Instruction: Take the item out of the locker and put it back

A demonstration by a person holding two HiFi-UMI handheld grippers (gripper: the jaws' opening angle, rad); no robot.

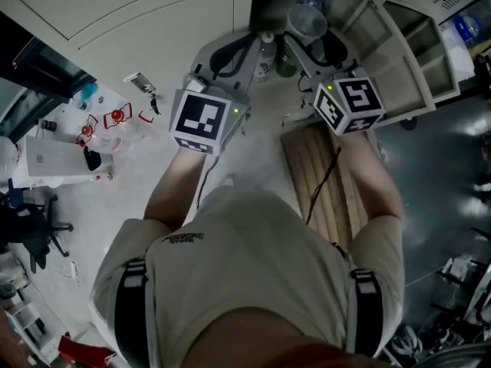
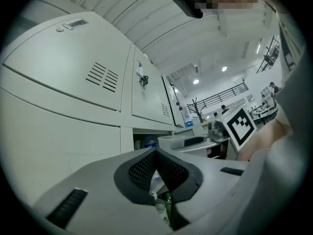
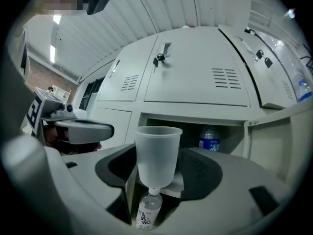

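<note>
Cup (image 3: 155, 153) gripped inside right claw (image 3: 157, 166).

text: none legible | bottle label (image 3: 145, 218): print, perhaps letters, too blurred

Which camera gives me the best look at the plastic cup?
The right gripper view: the cup fills the centre, upright and gripped between the right gripper's jaws. The head view shows only its rim from above. The left gripper view shows it small and off to the side.
</note>
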